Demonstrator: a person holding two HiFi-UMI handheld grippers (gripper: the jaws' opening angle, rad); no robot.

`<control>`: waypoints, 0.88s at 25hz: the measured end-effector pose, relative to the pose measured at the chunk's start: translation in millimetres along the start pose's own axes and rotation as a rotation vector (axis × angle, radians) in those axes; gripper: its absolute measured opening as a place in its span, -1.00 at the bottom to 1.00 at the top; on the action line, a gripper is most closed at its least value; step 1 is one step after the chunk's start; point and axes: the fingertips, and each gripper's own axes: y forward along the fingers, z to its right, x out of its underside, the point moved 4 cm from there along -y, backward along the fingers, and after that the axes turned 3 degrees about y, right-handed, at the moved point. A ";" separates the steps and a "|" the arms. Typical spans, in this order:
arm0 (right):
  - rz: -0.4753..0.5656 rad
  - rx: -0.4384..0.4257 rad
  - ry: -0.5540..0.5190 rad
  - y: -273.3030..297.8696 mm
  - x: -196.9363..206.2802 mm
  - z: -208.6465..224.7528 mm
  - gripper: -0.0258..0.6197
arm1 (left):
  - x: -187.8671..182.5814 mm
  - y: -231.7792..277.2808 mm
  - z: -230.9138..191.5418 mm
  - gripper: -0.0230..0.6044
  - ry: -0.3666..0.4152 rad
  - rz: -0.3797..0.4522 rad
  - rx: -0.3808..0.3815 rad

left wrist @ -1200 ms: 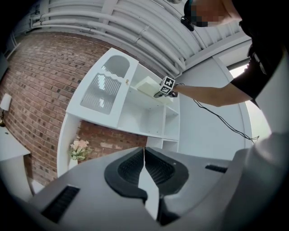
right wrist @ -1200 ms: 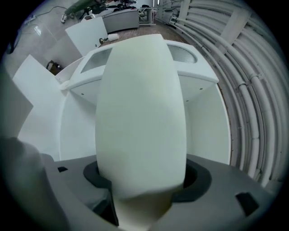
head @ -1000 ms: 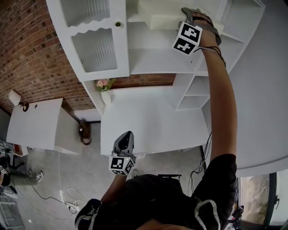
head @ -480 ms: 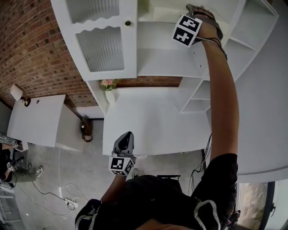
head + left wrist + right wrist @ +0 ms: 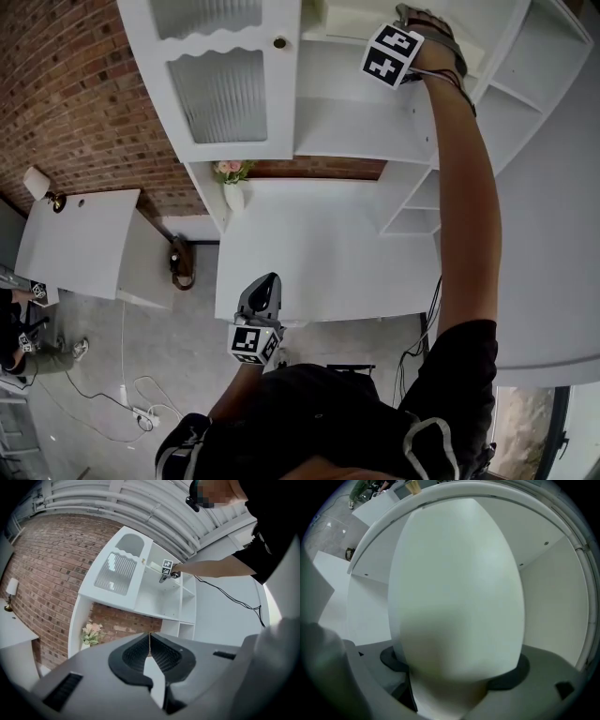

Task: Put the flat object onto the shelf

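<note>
two hand-held grippers are in play, but only one matters for what comes next. the right hand-held gripper (image 5: 455, 663) is raised at arm's length into the upper bay of the white shelf (image 5: 370, 611). its jaws have just been opening and now stand wide. the flat object (image 5: 454, 588), a pale cream slab, sits between them. the dark pads show at either side of its near end, and as far as the right gripper view lets me judge they no longer press on it.

from those jaws the slab runs straight ahead. its long axis follows the line the gripper points along, heading into the bay toward the back wall, with its broad face up. it appears to rest on the shelf board, though the contact underneath is hidden. its near end lies right in the throat of the jaws and its far end is deep in the bay.

that alignment is the relation the next move depends on, in my judgement. the object looks placed, so the way out is straight back along its axis. any sideways drift could catch a pad on the slab's edge and drag it.

the left hand-held gripper (image 5: 150, 641) has its jaws together on nothing. it hangs low by the front edge of the tabletop (image 5: 319, 253), well apart from the shelf bay and far below it. the right hand is clearly the nearer one.
</note>
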 end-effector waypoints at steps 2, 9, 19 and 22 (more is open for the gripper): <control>0.006 -0.001 -0.005 -0.3 -0.8 0.2 0.43 | 0.3 -2.5 0.7 -0.87 0.002 0.000 -0.001; 0.063 -0.010 0.021 -18.8 4.0 -0.3 0.43 | -6.4 -17.6 3.1 -0.87 0.012 0.003 -0.008; 0.166 0.092 0.027 -82.2 17.8 2.3 0.43 | -7.1 -28.4 31.7 -0.87 0.022 -0.007 0.020; 0.224 0.110 0.073 -111.5 26.3 0.5 0.42 | -7.3 -30.6 42.4 -0.87 0.029 -0.003 0.036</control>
